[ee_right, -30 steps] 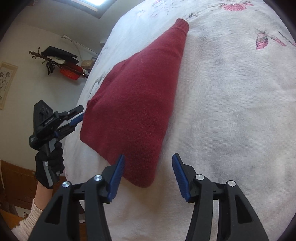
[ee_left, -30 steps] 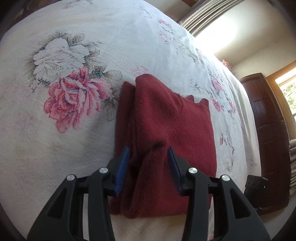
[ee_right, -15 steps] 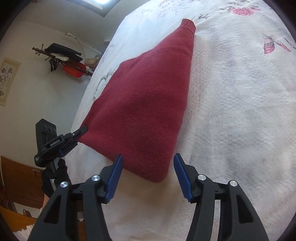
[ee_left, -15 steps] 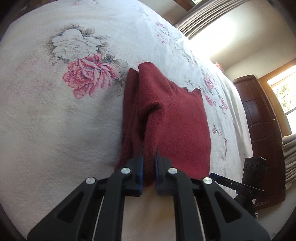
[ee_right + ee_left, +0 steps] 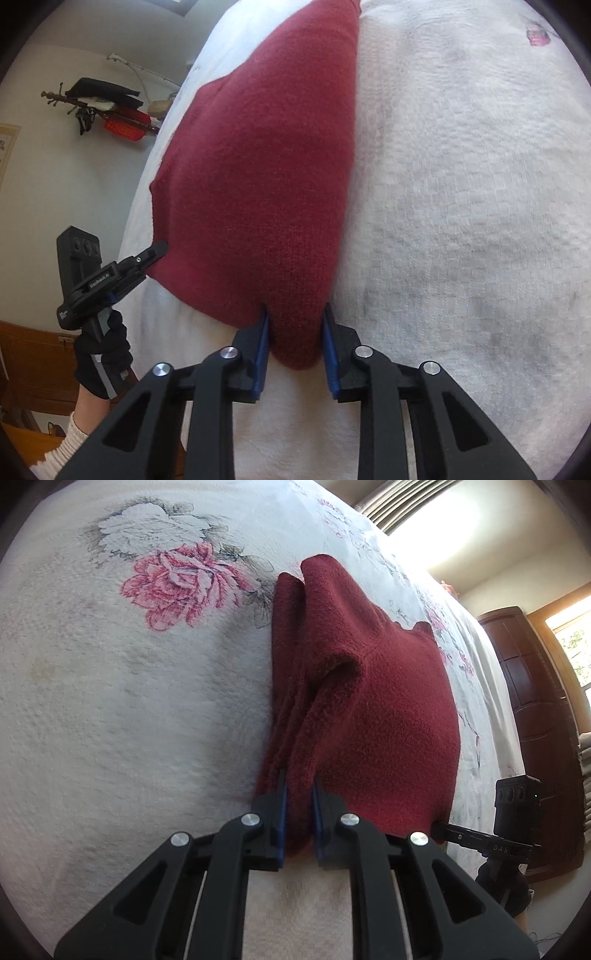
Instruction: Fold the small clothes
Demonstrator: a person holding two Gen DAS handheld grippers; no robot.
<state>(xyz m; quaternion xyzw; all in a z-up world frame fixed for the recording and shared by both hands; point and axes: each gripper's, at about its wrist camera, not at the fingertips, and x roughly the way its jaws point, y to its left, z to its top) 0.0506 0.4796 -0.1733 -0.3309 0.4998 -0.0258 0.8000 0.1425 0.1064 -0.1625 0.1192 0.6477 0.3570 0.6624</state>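
A dark red fleece garment (image 5: 388, 709) lies folded on the flowered bedspread (image 5: 110, 701). My left gripper (image 5: 298, 812) is shut on its near left corner, and a ridge of cloth rises from the pinch. In the right wrist view the same garment (image 5: 266, 166) stretches away from me. My right gripper (image 5: 295, 332) is closed in on its near right corner, with cloth filling the gap between the blue pads. Each gripper also shows in the other's view: the right gripper (image 5: 443, 829) at the garment's right corner, the left gripper (image 5: 157, 253) at its left corner.
The white bedspread (image 5: 461, 221) spreads wide around the garment. A dark wooden wardrobe (image 5: 546, 701) stands beyond the bed's right side. Wall hooks with hanging items (image 5: 107, 96) are at the left. A gloved hand (image 5: 103, 365) holds the left gripper.
The left gripper went from open to shut on the left corner. The right gripper moved forward onto the right corner and its fingers narrowed onto the cloth.
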